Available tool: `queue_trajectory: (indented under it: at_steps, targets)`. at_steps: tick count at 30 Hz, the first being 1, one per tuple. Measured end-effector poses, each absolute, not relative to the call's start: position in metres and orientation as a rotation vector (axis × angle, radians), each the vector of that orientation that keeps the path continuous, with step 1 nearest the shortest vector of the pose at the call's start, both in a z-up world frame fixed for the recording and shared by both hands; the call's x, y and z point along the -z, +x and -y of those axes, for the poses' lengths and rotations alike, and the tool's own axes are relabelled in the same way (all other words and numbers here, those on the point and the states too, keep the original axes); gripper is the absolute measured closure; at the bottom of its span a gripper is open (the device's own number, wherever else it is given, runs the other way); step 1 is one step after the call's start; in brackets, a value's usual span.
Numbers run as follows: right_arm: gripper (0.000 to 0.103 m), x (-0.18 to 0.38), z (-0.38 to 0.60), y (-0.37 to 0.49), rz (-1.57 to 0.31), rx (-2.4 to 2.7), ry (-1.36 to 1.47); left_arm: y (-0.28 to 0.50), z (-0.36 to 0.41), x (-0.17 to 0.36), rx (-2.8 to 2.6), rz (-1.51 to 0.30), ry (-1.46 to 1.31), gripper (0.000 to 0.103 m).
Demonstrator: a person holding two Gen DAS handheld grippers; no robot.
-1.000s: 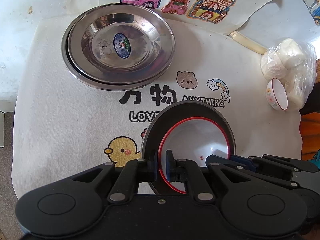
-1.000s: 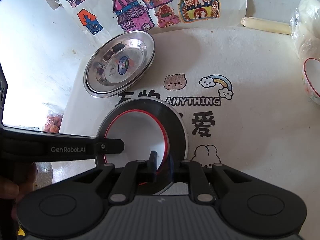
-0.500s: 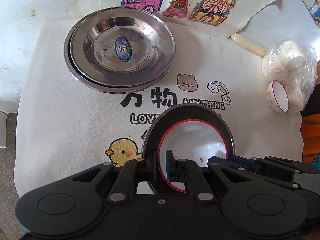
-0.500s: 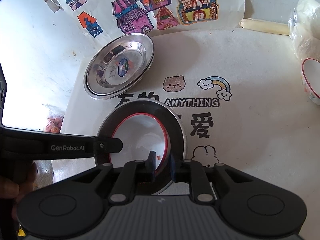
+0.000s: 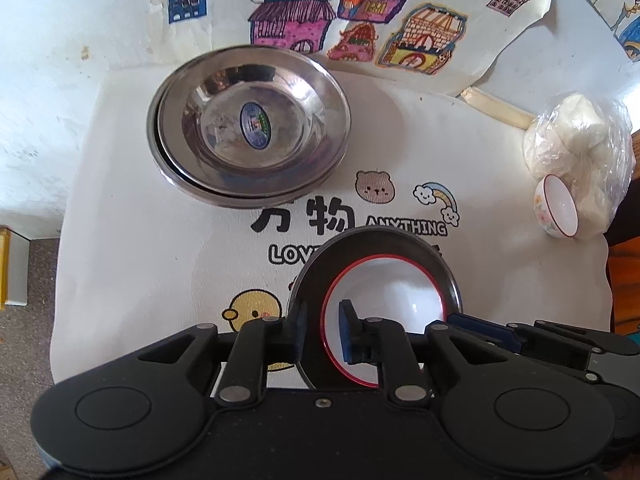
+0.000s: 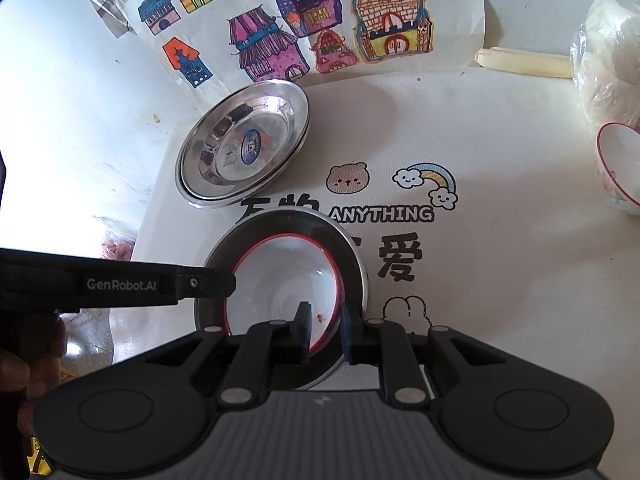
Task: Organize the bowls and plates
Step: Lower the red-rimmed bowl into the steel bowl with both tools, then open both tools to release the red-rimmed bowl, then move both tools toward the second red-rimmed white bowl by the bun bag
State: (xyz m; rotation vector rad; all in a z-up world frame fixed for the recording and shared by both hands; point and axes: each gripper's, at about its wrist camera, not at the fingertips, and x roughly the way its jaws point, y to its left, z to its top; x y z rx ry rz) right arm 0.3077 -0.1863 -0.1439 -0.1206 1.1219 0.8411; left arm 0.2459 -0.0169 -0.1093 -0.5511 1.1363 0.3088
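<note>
A white bowl with a red rim [image 5: 394, 292] [image 6: 280, 284] sits inside a dark steel plate [image 5: 344, 256] [image 6: 356, 256] near the front of the white cloth. My left gripper [image 5: 322, 332] straddles the left rims of plate and bowl with its jaws slightly apart. My right gripper [image 6: 326, 330] straddles their right rims, also slightly parted. Two stacked steel plates [image 5: 248, 128] [image 6: 244, 144] lie at the back left. A small white bowl with a red rim [image 5: 556, 212] [image 6: 618, 168] lies tipped on its side at the right.
A plastic bag of white lumps [image 5: 580, 140] [image 6: 612, 44] rests behind the small bowl. Paper with drawn houses [image 5: 360, 12] [image 6: 304, 28] lies at the back. A pale stick [image 5: 496, 108] [image 6: 524, 62] lies beside it. The cloth's left edge [image 5: 60, 264] drops to the floor.
Both grippers' jaws have parted from their pinch on the bowl and plate. Both cameras have pulled back slightly, so the steel stack sits lower in view.
</note>
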Motion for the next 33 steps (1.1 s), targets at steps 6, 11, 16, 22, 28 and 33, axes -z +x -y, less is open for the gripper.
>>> queue_trajectory:
  at_steps: [6, 11, 16, 22, 28, 33]
  targets:
    - [0.082, 0.134, 0.196, 0.309, -1.087, -0.847, -0.102, 0.250, 0.023, 0.098, -0.319, -1.108, -0.537, 0.082]
    - [0.075, 0.129, 0.211, 0.315, -1.062, -0.834, -0.074, 0.261, 0.033, 0.093, -0.320, -1.087, -0.518, 0.066]
    - [0.061, 0.123, 0.235, 0.325, -1.039, -0.787, -0.032, 0.276, 0.048, 0.092, -0.296, -1.077, -0.507, 0.042]
    - [0.036, 0.126, 0.269, 0.345, -1.038, -0.717, 0.022, 0.301, 0.074, 0.097, -0.266, -1.096, -0.488, 0.022]
    - [0.015, 0.131, 0.307, 0.362, -1.042, -0.652, 0.063, 0.330, 0.100, 0.106, -0.238, -1.110, -0.493, 0.004]
    - [0.006, 0.138, 0.339, 0.377, -1.051, -0.610, 0.105, 0.360, 0.121, 0.113, -0.211, -1.117, -0.482, 0.001]
